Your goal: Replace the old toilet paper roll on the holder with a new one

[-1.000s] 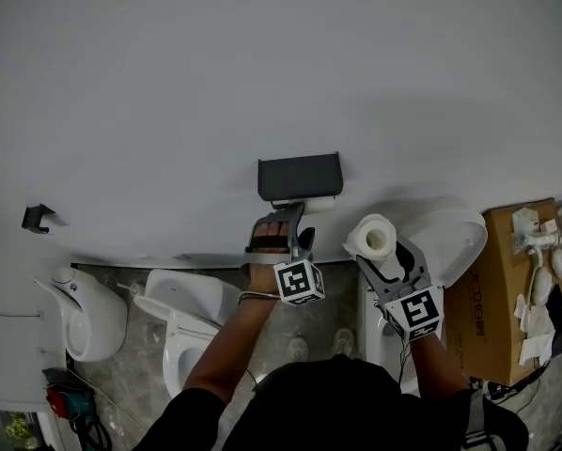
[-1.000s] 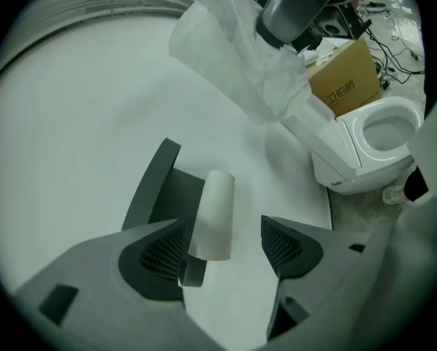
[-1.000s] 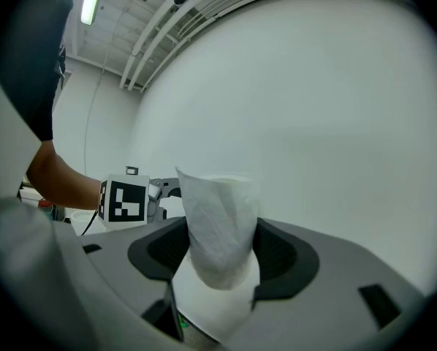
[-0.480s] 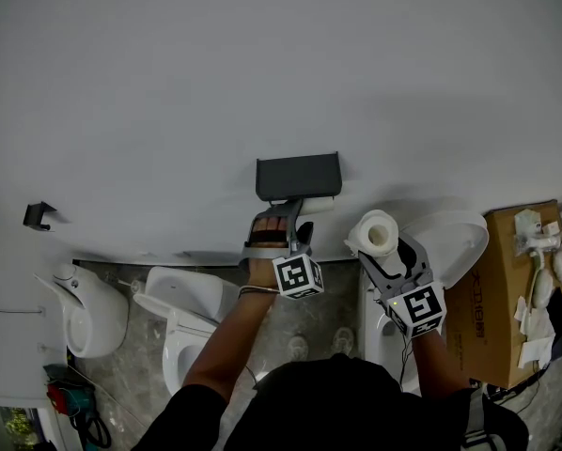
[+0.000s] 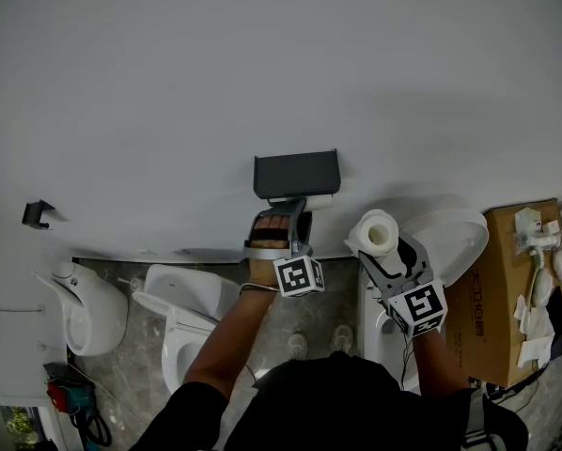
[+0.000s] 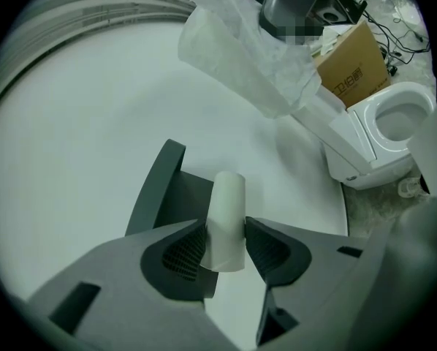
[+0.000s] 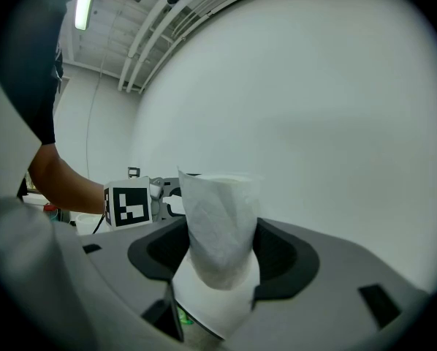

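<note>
Old roll (image 6: 226,221) on holder (image 5: 297,175); toilet (image 5: 179,301), cardboard box (image 5: 502,294) below.

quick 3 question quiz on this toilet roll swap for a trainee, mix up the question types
1. True or false: the right gripper holds a full paper roll.
2. What stands between the jaws of the left gripper? A a brush; B a bare tube; C nothing.
3. Fill in: the dark holder is fixed to the white ____.

Key
1. True.
2. B. The jaws are closing on the tube, which is still at the holder.
3. wall.
</note>
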### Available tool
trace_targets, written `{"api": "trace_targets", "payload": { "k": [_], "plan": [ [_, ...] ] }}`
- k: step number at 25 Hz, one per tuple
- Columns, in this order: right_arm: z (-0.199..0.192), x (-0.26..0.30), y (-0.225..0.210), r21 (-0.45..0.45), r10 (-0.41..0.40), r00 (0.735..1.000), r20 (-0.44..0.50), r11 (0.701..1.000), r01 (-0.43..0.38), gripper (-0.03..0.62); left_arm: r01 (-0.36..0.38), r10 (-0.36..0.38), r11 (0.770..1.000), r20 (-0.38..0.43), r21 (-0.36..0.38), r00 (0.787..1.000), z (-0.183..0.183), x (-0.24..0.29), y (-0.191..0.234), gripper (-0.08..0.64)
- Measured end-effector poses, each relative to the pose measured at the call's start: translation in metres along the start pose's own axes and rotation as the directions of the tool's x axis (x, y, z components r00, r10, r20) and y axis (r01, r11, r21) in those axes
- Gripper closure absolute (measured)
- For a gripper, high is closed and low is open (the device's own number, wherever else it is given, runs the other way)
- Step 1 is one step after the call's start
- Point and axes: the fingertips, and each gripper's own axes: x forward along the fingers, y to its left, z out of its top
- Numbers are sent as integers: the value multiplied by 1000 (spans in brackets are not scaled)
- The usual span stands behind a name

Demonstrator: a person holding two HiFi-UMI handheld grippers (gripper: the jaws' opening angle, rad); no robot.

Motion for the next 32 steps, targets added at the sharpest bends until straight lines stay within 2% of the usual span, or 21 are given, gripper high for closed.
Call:
{"api": "trace_targets", "payload": {
  "k": [5, 15, 32],
  "plan": [
    [6, 2, -2, 0, -5, 1000, 30, 1000, 5, 327, -9, 9, 1000, 2, -12, 1000, 1, 1, 1, 393],
    [3, 0, -15, -1, -23, 1000, 8, 1000, 23, 326, -42, 42, 999, 42, -3, 998, 13, 6, 5, 394],
    [-2, -38, -62, 6, -161, 987, 10, 987, 161, 327, -49, 48, 999, 200, 2, 979, 89, 19, -10, 394]
  ]
}}
